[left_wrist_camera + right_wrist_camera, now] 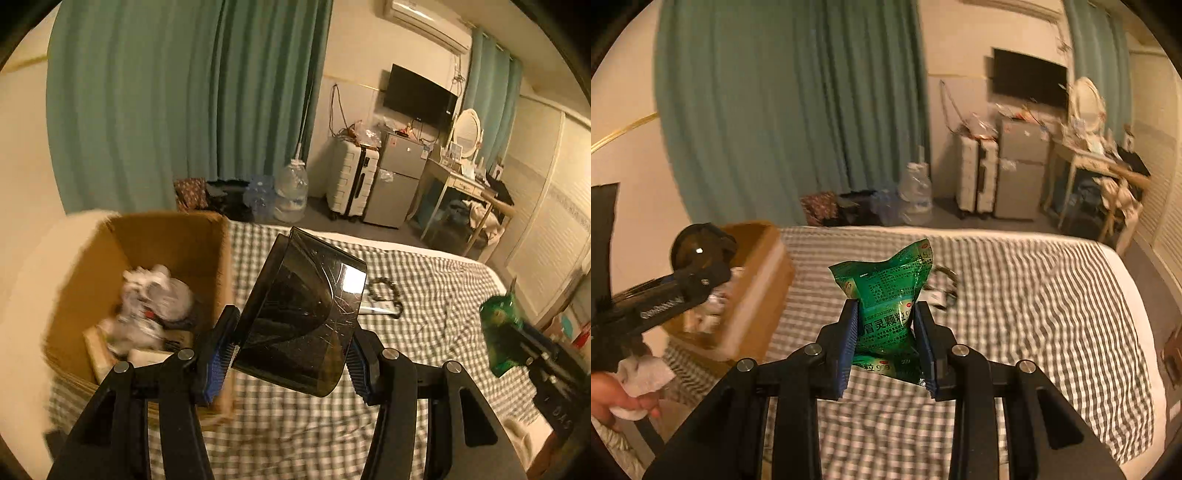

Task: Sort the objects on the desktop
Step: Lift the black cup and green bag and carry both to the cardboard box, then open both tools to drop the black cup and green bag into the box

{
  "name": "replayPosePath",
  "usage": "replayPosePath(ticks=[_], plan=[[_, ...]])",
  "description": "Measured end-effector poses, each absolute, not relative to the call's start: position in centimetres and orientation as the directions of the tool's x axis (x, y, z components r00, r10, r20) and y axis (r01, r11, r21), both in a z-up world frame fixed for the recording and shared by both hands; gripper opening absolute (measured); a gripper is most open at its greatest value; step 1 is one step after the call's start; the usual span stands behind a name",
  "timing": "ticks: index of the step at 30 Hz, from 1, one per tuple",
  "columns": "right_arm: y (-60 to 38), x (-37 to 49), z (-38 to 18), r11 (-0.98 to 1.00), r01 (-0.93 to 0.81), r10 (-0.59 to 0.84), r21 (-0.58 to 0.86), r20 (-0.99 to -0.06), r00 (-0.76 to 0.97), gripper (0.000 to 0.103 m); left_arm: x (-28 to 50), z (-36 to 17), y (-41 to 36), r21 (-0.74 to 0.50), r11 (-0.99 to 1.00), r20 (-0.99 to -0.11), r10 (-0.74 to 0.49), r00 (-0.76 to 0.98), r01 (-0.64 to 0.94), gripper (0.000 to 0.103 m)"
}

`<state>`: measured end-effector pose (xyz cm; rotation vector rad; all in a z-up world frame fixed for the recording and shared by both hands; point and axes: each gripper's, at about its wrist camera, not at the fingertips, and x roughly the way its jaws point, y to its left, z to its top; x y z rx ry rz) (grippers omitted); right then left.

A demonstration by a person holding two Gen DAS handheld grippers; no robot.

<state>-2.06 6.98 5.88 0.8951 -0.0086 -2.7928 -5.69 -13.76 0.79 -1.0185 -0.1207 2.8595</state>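
- The left hand-held gripper (291, 354) is clenched on a dark, scratched translucent container (303, 314), its blue pads pressed to the container's two sides, tilted and held in the air above the bed.
- The container hangs just right of the cardboard box (155, 258), near the box's right wall; whether they touch cannot be told.
- The box sits open at the bed's left edge, holding crumpled white wrappers (155, 299) and other blurred items.
- The right hand-held gripper (886, 347) grasps a green medicine packet (886, 295), squeezed at its middle, its top flaring above the fingers, lifted over the bed.
- On the checked bedspread (424, 288) beyond the container lie a dark beaded bracelet (386, 288) and a small white object (376, 308), close together.
- The bed's right half is bare checked cloth out to its far and right edges.
- Past the foot of the bed stand a water jug (291, 192), a white suitcase (351, 184) and a small fridge (397, 181).
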Motion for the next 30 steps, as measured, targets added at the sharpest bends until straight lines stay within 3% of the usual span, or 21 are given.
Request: replayPosePath(ticks=[7, 10, 14, 22, 24, 25, 26, 28, 30], plan=[[-1.3, -2.0, 7.7, -0.929, 0.351, -0.352, 0.114, -0.563, -0.748, 0.030, -5.6, 1.5, -19.9, -0.180, -0.984, -0.634, 0.110, -0.765, 0.009, 0.055], [-5.7, -3.6, 7.1, -0.902, 0.407, -0.409, 0.146, -0.592, -0.694, 0.030, -7.1, 0.3, -23.3, -0.144, -0.988, -0.699, 0.067, -0.712, 0.049, 0.055], [-10.5, -6.0, 5.6, -0.880, 0.446, -0.439, 0.163, -0.638, -0.633, 0.030, -7.9, -0.9, -28.2, -0.159, -0.977, -0.691, 0.008, -0.723, 0.140, 0.055], [-15.0, -10.4, 2.2, -0.878, 0.399, -0.460, 0.264, -0.693, -0.555, 0.033, -9.1, -4.8, -29.5, -0.029, -0.999, -0.694, 0.003, -0.720, 0.023, 0.055], [-14.5, -10.5, 2.5, -0.861, 0.371, -0.507, 0.348, -0.646, -0.570, 0.036, -9.4, -5.6, -28.9, 0.035, -0.999, -0.694, -0.017, -0.720, -0.009, 0.058], [-14.5, -10.8, 2.7, -0.856, 0.361, -0.517, 0.371, -0.636, -0.573, 0.049, -9.4, -6.0, -28.4, 0.049, -0.998, -0.689, -0.001, -0.725, -0.045, 0.068], [-14.4, -10.9, 3.0, -0.862, 0.344, -0.506, 0.371, -0.633, -0.585, 0.057, -9.2, -6.3, -27.9, 0.061, -0.995, -0.684, 0.016, -0.729, -0.079, 0.084], [-14.2, -11.0, 3.5, -0.882, 0.332, -0.472, 0.335, -0.627, -0.620, 0.058, -8.9, -6.4, -27.2, 0.094, -0.990, -0.669, 0.015, -0.744, -0.105, 0.095], [-14.2, -11.2, 4.0, -0.896, 0.327, -0.444, 0.301, -0.631, -0.636, 0.058, -8.7, -6.4, -26.4, 0.131, -0.985, -0.674, -0.007, -0.739, -0.111, 0.096]])
